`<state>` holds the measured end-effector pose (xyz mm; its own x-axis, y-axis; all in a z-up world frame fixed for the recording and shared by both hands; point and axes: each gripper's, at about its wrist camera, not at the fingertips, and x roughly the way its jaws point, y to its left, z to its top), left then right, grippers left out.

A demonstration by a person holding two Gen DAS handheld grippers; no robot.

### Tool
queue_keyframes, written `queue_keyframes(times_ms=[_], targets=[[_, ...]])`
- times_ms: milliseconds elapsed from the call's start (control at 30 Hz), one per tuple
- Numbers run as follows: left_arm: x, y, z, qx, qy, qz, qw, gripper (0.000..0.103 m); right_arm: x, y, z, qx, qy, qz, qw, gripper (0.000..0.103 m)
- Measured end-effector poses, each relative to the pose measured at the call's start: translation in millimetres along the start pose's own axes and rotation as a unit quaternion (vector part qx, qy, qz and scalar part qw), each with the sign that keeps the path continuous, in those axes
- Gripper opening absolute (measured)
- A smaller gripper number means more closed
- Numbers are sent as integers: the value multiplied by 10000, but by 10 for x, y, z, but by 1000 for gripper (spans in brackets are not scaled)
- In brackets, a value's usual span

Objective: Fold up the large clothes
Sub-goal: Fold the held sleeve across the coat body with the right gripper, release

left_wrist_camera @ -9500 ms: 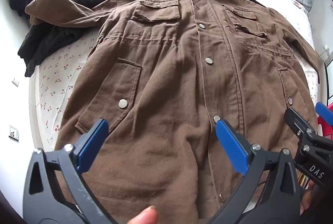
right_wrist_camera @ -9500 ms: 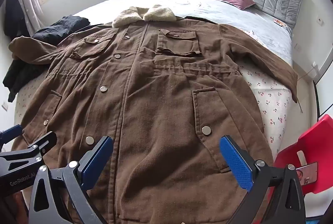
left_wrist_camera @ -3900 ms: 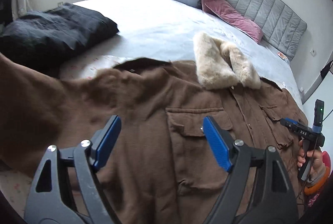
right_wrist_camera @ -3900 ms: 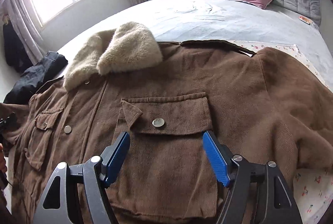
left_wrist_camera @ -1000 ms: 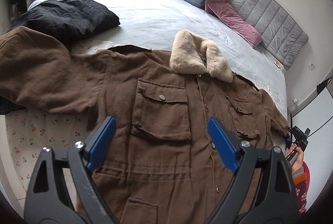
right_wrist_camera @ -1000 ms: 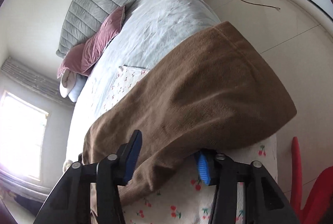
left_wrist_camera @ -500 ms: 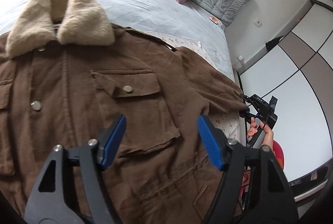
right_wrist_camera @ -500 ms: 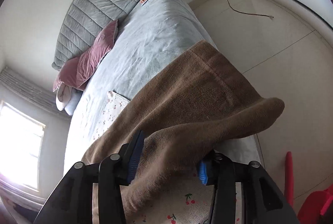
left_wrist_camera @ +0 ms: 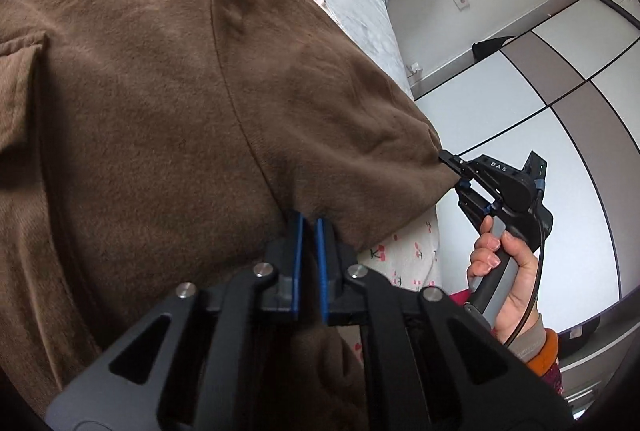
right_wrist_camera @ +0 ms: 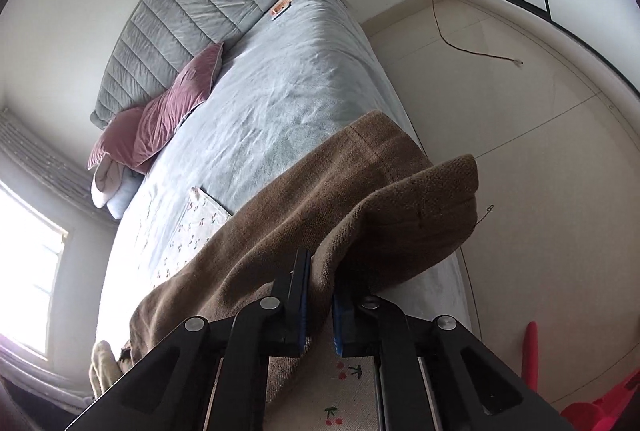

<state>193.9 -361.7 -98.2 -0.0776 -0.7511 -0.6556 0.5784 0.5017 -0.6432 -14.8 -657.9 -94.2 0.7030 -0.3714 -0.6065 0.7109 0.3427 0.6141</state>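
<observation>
- Brown coat (left_wrist_camera: 132, 99) spread front-up across the bed (right_wrist_camera: 280, 79), over a cherry-print sheet (left_wrist_camera: 404, 255); one sleeve (left_wrist_camera: 344, 127) reaching the bed's right edge, cuff (right_wrist_camera: 404, 199) hanging just past it above the floor (right_wrist_camera: 532, 111).
- Left gripper (left_wrist_camera: 309, 227) pinched on the sleeve's lower edge close to the armpit seam, blue pads nearly together with a fold of cloth between.
- Right gripper (right_wrist_camera: 320, 283) clamped on the sleeve near the cuff; in the left wrist view, seen biting the sleeve's tip (left_wrist_camera: 450, 161), held by the right hand (left_wrist_camera: 506, 271).
- Sleeve's long axis stretched between the two grippers, from shoulder out to the bed edge; coat body lying to the left of both.
- Probable next move: carrying the sleeve inward across the chest, right gripper swinging the cuff over, left acting as hinge at the seam. Right hand nearer the free end, so travelling farther.
- Risk, as a judgement: heavy cloth sagging between the two holds and folding crooked.
- Readable writing: "DAS" in white on the right gripper's black body (left_wrist_camera: 500, 167). Small orange tag (right_wrist_camera: 282, 5) on the bed near the grey headboard (right_wrist_camera: 200, 3), text too small to read.
- Pink pillows (right_wrist_camera: 160, 119) by the headboard, well apart from the coat.
</observation>
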Motion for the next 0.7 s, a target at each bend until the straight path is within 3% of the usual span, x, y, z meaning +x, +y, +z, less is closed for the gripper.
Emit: queue_keyframes(times_ms=[100, 167, 200, 233, 400, 500, 700], targets=[[-255, -113, -31, 332, 3, 258, 9991, 11, -152, 193, 31, -228, -166, 126, 9995, 7], [-499, -119, -95, 386, -81, 378, 9985, 36, -296, 419, 70, -499, -319, 275, 9979, 6], [-653, -98, -123, 402, -193, 477, 9979, 57, -378, 547, 82, -620, -388, 369, 9966, 6], [-829, -78, -159, 440, -350, 563, 9968, 66, -452, 686, 89, -747, -443, 474, 9951, 6], [-1612, 180, -201, 624, -683, 1125, 9893, 79, -776, 1604, -66, -1543, -573, 1046, 9808, 6], [-2012, 412, -215, 617, -872, 1455, 9836, 82, -879, 2177, -321, -1995, -417, 1553, 9666, 6], [-2551, 900, -202, 148, -1185, 1567, 9804, 82, -910, 3160, -1098, -3017, 116, 2166, 9284, 6]])
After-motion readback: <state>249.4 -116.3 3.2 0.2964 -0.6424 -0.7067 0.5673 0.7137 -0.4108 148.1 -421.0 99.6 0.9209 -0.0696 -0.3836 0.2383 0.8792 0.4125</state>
